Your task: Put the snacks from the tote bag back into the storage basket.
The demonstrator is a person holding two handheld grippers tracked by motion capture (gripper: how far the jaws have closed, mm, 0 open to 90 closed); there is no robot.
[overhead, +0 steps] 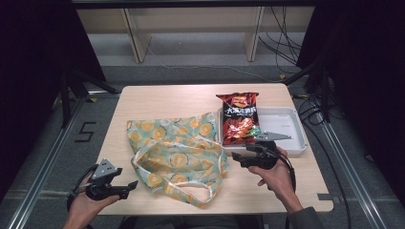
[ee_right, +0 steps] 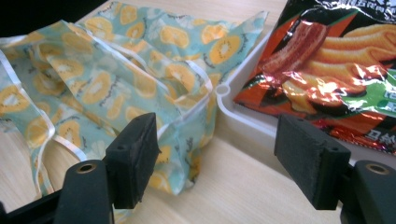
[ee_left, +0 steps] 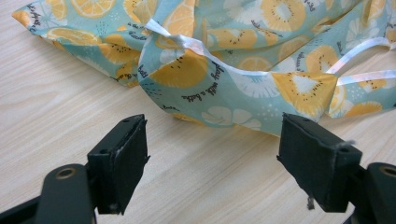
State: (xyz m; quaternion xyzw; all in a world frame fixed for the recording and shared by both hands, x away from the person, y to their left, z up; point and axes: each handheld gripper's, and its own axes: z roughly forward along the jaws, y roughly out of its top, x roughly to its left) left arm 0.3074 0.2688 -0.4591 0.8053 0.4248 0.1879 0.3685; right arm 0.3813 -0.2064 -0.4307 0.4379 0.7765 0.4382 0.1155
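My right gripper gapes wide, holding nothing, just before the tray corner where the bag meets it. The chip packet lies in the tray's left end, long axis running away from me, top edge far. My left gripper, also wide open and empty, faces the bag's near-left edge.

A light wooden table stands on grey floor. Behind it a pale shelf frame and loose cables.
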